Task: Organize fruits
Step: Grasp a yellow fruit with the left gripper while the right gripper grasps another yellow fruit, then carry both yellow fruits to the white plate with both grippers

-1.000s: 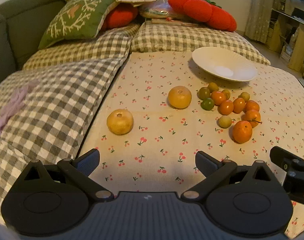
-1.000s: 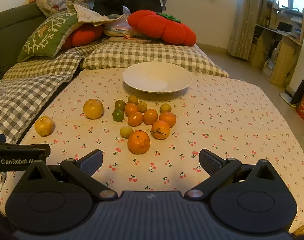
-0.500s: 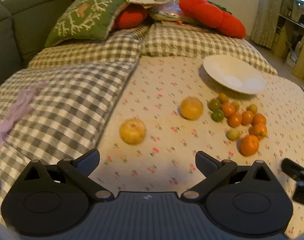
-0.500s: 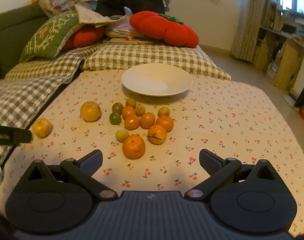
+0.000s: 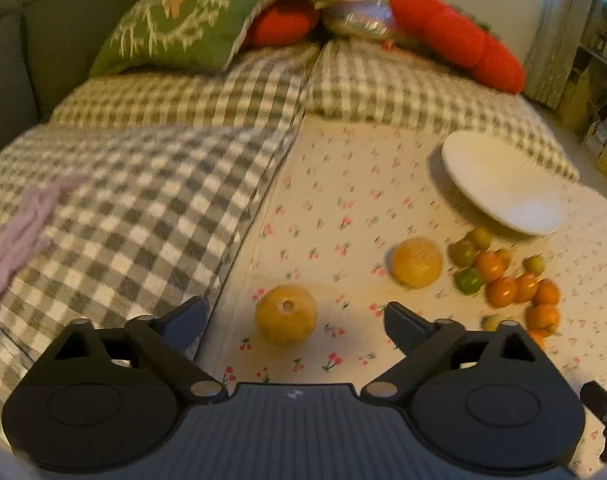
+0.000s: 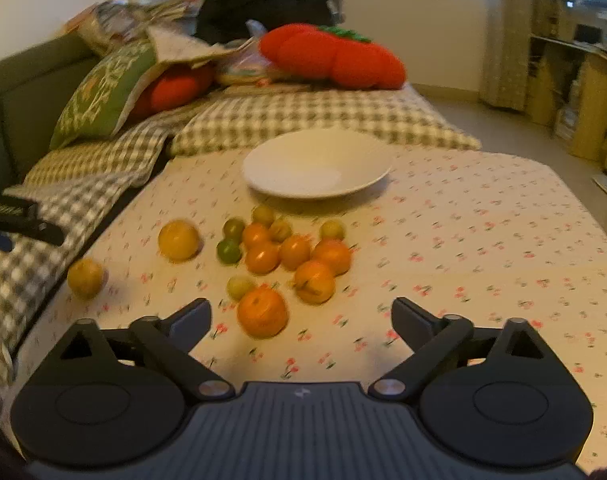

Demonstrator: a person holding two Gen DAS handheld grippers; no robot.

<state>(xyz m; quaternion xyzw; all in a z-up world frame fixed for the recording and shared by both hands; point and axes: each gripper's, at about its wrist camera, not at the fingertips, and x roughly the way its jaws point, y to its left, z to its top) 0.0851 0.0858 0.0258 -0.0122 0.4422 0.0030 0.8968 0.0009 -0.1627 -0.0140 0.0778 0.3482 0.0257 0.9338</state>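
Cherry-print cloth covers the surface; checked cushions lie along its left and far edges, with a green embroidered pillow and a red tomato-shaped plush behind them.

Left claw: held low over the near left part of the surface, pointing forward and slightly down. Jaws spread wide, nothing gripped. A yellow round fruit lies on the cloth between the two fingertips, touching neither of them (view is motion-blurred). A second yellow-orange fruit lies farther ahead to the right, apart from the first.

Right claw: held low over the near middle of the surface, aimed toward the white plate. Jaws spread wide, empty. A mandarin sits on the cloth just ahead, closer to the left finger, untouched.

Fruit cluster: small orange, green and yellowish fruits bunched together on the cloth between the mandarin and the plate. Plate holds no fruit.

In the right wrist view, part of the left claw's black body shows at the left edge over the checked cushion.
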